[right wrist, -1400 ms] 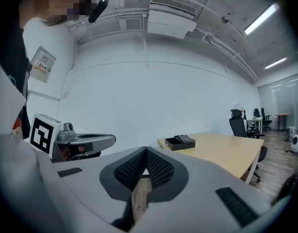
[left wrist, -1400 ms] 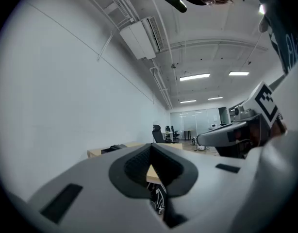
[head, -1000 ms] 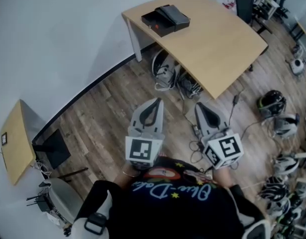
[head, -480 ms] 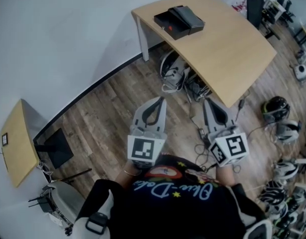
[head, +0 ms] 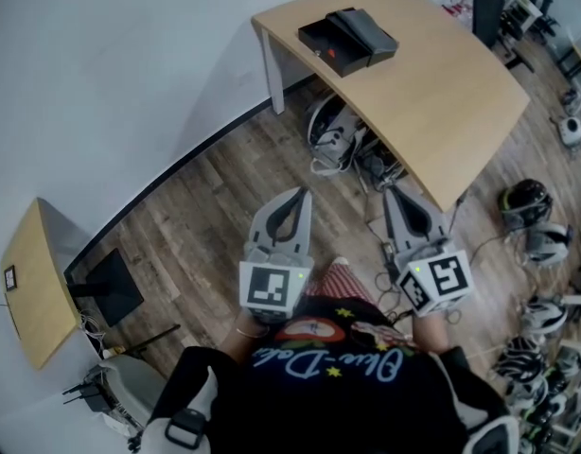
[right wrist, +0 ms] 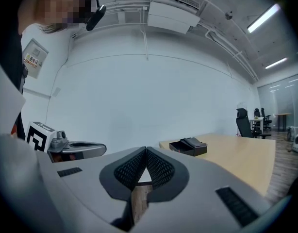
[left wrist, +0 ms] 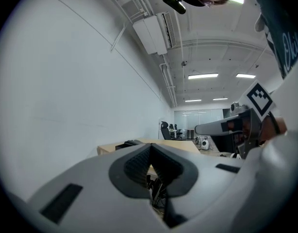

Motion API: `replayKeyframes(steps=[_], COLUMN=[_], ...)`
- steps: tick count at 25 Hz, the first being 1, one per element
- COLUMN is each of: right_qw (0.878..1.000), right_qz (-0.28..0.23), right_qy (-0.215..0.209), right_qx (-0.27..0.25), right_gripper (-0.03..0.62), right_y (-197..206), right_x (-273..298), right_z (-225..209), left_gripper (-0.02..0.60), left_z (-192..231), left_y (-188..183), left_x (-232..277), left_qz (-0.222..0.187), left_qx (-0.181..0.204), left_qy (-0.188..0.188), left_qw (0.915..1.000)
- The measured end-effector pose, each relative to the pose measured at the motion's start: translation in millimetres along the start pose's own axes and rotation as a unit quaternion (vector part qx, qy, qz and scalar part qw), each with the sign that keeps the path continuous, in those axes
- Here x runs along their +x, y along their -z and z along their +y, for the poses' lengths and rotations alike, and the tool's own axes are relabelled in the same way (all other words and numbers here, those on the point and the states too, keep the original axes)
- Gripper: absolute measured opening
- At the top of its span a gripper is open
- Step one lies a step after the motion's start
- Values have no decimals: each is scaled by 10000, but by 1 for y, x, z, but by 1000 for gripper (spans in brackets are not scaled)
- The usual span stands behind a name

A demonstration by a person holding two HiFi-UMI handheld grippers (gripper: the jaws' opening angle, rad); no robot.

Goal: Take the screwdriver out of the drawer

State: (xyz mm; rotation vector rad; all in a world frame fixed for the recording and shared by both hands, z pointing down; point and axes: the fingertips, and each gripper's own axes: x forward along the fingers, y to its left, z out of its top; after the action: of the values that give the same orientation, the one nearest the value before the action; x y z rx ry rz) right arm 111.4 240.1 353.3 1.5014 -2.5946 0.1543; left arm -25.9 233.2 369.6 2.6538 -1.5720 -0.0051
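Observation:
A black box point(head: 347, 39) with a red dot on its front stands at the far end of a light wooden table point(head: 442, 93). It also shows as the black box point(right wrist: 188, 147) in the right gripper view and, small and far off, as the black box point(left wrist: 129, 143) in the left gripper view. No screwdriver is visible. My left gripper point(head: 301, 195) and right gripper point(head: 389, 193) are held side by side over the wood floor, short of the table, pointing roughly level. The left gripper point(left wrist: 150, 146) and right gripper point(right wrist: 146, 150) both have their jaws together with nothing between them.
Cables and white gear point(head: 333, 140) lie under the table. Several helmets point(head: 525, 204) and headsets litter the floor at right. A small wooden side table point(head: 30, 287) and a black stand point(head: 106, 287) sit by the wall at left. Office chairs point(head: 487, 6) stand at the far right.
The table and black box have shifted right and drawn nearer to both grippers as the person moves forward. Both grippers stay shut and side by side.

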Motion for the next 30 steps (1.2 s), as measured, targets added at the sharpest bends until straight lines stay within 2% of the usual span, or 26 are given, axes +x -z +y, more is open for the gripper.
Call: replayKeyframes(steps=[7,12,30], right_qw=[9999,9995,9985], right_qz=[-69,-163,-231], right_qy=[-117,-268,30], right_qx=[47,49,500], right_gripper=[0,0,0], right_y=[-2,-14,-30], right_x=[43,88,173], right_z=[-16,-29,-138], left_gripper=[0,0,0], left_z=[37,67,104], left_y=[3,-5,-29], left_x=[12,40,186], left_qz=[96,89,211], left_qx=[121,310,630], left_qy=[-340,-500,-279], left_qw=[9993,9982,9974])
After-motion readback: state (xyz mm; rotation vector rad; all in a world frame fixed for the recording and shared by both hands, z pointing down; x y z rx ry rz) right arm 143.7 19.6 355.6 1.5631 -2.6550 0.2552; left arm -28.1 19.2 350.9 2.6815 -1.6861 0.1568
